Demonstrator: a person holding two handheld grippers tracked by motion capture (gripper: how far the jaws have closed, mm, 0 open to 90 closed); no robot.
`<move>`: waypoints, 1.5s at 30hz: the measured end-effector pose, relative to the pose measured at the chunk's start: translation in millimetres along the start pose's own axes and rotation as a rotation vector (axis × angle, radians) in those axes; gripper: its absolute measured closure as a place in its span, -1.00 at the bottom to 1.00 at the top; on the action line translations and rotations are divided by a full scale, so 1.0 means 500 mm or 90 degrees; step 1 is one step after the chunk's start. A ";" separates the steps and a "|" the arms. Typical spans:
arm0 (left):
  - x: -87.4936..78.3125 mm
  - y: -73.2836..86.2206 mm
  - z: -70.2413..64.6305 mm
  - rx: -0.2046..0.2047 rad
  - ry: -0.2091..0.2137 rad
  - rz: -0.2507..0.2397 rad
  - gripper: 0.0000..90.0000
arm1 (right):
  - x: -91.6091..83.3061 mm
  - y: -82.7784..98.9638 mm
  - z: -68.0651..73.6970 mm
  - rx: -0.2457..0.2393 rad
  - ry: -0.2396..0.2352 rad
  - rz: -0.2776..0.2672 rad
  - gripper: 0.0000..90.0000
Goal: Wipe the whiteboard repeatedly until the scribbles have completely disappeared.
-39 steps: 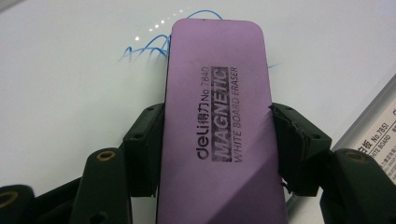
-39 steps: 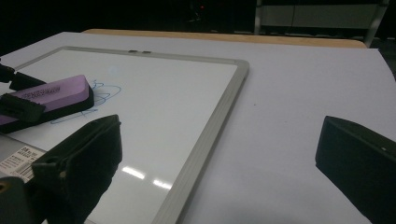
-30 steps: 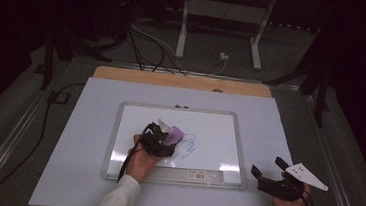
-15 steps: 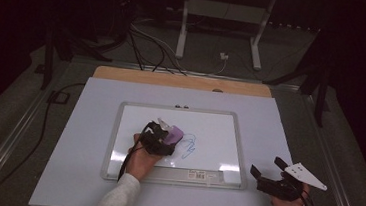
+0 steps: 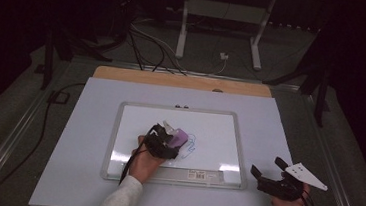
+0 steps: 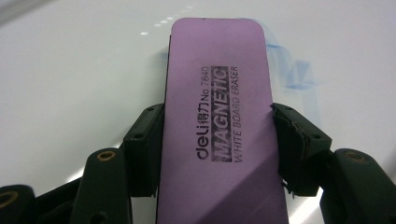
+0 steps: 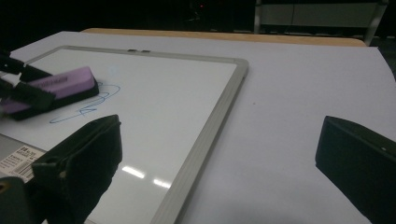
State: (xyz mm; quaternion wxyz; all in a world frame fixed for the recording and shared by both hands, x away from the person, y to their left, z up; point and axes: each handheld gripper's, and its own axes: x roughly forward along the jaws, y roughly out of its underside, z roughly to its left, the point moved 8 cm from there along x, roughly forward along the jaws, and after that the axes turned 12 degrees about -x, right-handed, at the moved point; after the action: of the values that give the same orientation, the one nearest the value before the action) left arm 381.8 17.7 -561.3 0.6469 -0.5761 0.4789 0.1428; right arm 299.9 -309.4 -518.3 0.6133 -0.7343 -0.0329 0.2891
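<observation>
Left tongs (image 6: 212, 149) pinching the purple eraser (image 6: 219, 116) across its two long sides, roughly mid-length, jaws seated square on the edges. Label reads "magnetic white board eraser". Eraser lies flat on the whiteboard (image 5: 218, 131), near its middle, front end just at the blue marker scribble (image 5: 191, 145).

Right tongs (image 5: 270, 175) spread wide, holding nothing, parked over the white surface (image 5: 93, 125) just off the board's near right corner. In the right gripper view the eraser (image 7: 56, 88) sits at the left with the blue scribble (image 7: 88, 105) just beside it.

Handling, our read: eraser looks light and rigid on top, probably a soft felt pad underneath (pad not visible). The smooth plastic sides could slip if the squeeze is weak, so the current mid-length side grip is the right place; it keeps the pad flat and lets us push down evenly. If the magnet bites the board, expect some drag and a slight stick on lift-off. The board is unsecured as far as we can see, so it may slide under hard strokes; the right tongs are free to brace the frame (image 7: 205, 135).

Versus the frame a second ago: almost nothing. Left hand (image 5: 145, 162) and eraser at about the same spot on the board, maybe a hair of shift. Right tongs unchanged. The scribble looks about the same; too small to tell if any of it has gone.
</observation>
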 end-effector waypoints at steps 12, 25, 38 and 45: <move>0.001 -0.001 -0.001 0.002 -0.007 -0.005 -0.07 | 0.002 0.000 0.001 -0.003 0.000 0.001 -0.98; 0.005 0.013 -0.106 0.092 0.073 0.009 -0.07 | 0.002 0.000 0.002 -0.004 -0.001 0.001 -0.98; 0.012 -0.008 -0.032 0.030 0.007 -0.011 -0.07 | 0.002 0.000 0.000 -0.003 0.000 0.001 -0.98; 0.011 0.006 -0.096 0.073 0.056 0.001 -0.07 | 0.002 0.000 0.002 -0.004 -0.001 0.002 -0.98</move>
State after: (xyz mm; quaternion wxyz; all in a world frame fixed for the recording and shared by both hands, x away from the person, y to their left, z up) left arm 360.5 -25.9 -561.2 0.6569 -0.5437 0.5145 0.0899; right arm 300.3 -308.1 -518.8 0.6107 -0.7359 -0.0333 0.2904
